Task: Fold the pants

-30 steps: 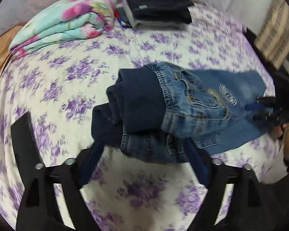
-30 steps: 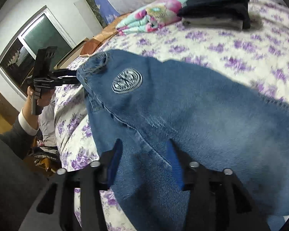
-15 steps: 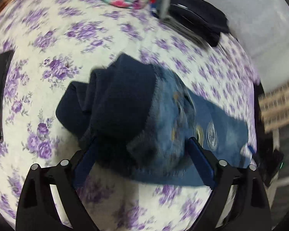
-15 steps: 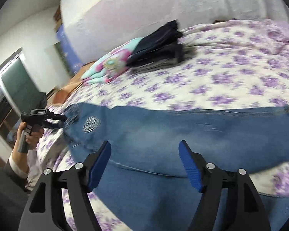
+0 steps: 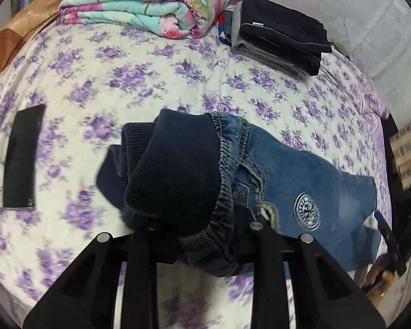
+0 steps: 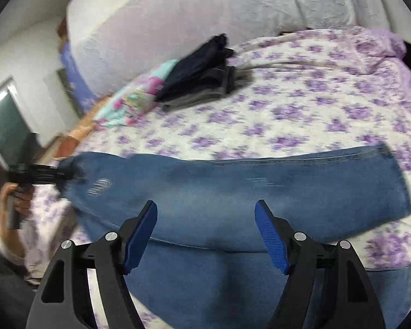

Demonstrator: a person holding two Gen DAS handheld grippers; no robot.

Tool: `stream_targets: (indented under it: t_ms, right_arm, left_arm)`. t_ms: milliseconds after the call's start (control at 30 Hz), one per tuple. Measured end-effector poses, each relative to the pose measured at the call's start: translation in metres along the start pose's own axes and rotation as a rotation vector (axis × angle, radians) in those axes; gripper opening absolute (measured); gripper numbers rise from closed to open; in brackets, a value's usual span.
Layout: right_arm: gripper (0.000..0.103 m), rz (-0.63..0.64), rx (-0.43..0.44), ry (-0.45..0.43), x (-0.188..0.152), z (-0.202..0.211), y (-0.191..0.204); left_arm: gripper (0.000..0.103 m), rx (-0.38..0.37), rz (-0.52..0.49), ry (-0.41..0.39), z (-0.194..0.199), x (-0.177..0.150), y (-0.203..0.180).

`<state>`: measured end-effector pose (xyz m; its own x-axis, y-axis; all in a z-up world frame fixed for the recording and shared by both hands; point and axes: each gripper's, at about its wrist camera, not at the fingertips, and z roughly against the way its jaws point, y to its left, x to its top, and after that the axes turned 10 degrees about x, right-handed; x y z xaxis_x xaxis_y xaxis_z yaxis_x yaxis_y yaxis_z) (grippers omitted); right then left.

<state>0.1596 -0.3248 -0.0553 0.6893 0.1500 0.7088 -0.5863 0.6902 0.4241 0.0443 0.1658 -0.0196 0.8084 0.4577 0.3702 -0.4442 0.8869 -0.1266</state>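
Nearest my left camera, my left gripper (image 5: 202, 230) is clenched on the bunched waistband of the pair of blue denim pants with a dark navy ribbed lining (image 5: 287, 175); its fingertips are buried in the cloth, so I cannot see the pads themselves. The lining is turned outward over the waist, and a round silver-grey emblem patch (image 5: 307, 211) sits on the denim just right of the grip. In my right camera, my right gripper (image 6: 207, 235) stands released, its blue ribbed pads (image 6: 271, 242) spread wide above the denim and, as far as I can tell, clear of it. The pants lie stretched across the white bedsheet printed with purple flowers (image 6: 301, 109), one leg reaching to a hem at the right. At the far left of that view my left gripper holds the waist end, lifted off the sheet. Farther out on the sheet, a flat black rectangular device (image 5: 22, 156) lies well apart from the pants. Beyond it rest a folded turquoise quilt with pink flowers (image 5: 150, 2) and, beside that, a stack of folded dark navy and grey garments (image 5: 279, 35), near the pale wall (image 6: 205, 13)
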Motion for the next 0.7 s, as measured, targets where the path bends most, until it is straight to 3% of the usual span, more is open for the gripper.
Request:
stream_targets:
  t_ms: [67,133,167,233,300,333,367,433,533,600,633,667,700]
  right_arm:
    - [0.074,-0.044,-0.063,-0.001,0.001,0.002,-0.011]
    - [0.075,-0.117,-0.133,-0.017,0.001,0.009,-0.028]
    - [0.078,-0.159,-0.168,-0.036,0.0,0.015,-0.039]
    - [0.083,-0.282,-0.28,-0.088,-0.005,0.035,-0.07]
    - [0.083,-0.386,-0.364,-0.117,-0.011,0.052,-0.094]
    - [0.084,-0.417,-0.38,-0.137,-0.013,0.059,-0.104]
    - [0.084,-0.441,-0.396,-0.154,-0.016,0.064,-0.114]
    - [0.084,-0.505,-0.423,-0.152,-0.019,0.066,-0.137]
    - [0.083,-0.586,-0.341,-0.106,-0.019,0.046,-0.167]
    - [0.077,-0.633,-0.319,-0.079,-0.017,0.03,-0.181]
    - [0.069,-0.64,-0.328,-0.077,-0.014,0.027,-0.182]
    - [0.044,-0.638,-0.341,-0.073,-0.011,0.025,-0.181]
    - [0.029,-0.644,-0.3,-0.077,-0.007,0.024,-0.181]
  left_arm:
    - [0.035,0.029,0.007,0.023,-0.011,0.002,0.012]
    - [0.053,0.144,-0.069,0.026,-0.041,0.0,0.014]
    - [0.056,0.17,-0.104,0.026,-0.049,-0.001,0.012]
    - [0.057,0.217,-0.141,-0.018,-0.046,-0.006,0.002]
    - [0.071,0.283,-0.173,-0.054,-0.035,-0.006,-0.004]
    - [0.08,0.343,-0.178,-0.082,-0.027,-0.006,-0.004]
    - [0.082,0.364,-0.185,-0.115,-0.019,-0.007,-0.005]
    - [0.082,0.327,-0.188,-0.157,-0.002,-0.01,-0.003]
    - [0.082,0.35,-0.176,-0.213,0.013,-0.015,-0.003]
    - [0.085,0.325,-0.189,-0.214,0.014,-0.015,-0.005]
    - [0.085,0.31,-0.184,-0.192,0.009,-0.016,-0.005]
    - [0.085,0.299,-0.175,-0.165,0.002,-0.016,-0.006]
    - [0.085,0.282,-0.167,-0.129,-0.007,-0.016,-0.006]
